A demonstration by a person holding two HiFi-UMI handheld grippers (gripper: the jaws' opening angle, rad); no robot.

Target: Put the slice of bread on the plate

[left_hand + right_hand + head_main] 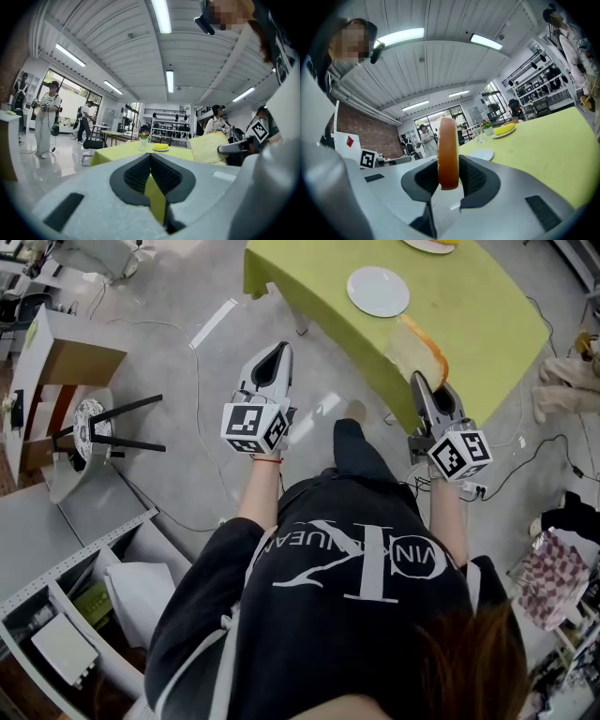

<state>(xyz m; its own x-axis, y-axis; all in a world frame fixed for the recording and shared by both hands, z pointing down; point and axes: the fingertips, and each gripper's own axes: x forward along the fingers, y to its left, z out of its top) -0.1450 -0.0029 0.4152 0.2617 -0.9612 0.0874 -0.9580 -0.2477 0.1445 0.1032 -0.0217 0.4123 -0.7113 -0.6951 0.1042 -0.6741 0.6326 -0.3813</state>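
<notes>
A slice of bread (423, 352) with an orange-brown crust stands on edge between the pads of my right gripper (419, 381), at the near edge of the green table (469, 306). In the right gripper view the bread slice (447, 140) shows edge-on, with the right gripper (449, 165) shut on it. The empty white plate (378, 291) lies further in on the table, and the same plate (481, 154) shows low beyond the bread. My left gripper (277, 352) hangs over the floor, left of the table, shut and empty (151, 157).
A second plate with a banana (505, 130) and a glass vase (478, 135) stand at the table's far end. A black stool (103, 427), floor cables (202, 418) and shelving (66, 615) lie to the left. People (47, 117) stand across the room.
</notes>
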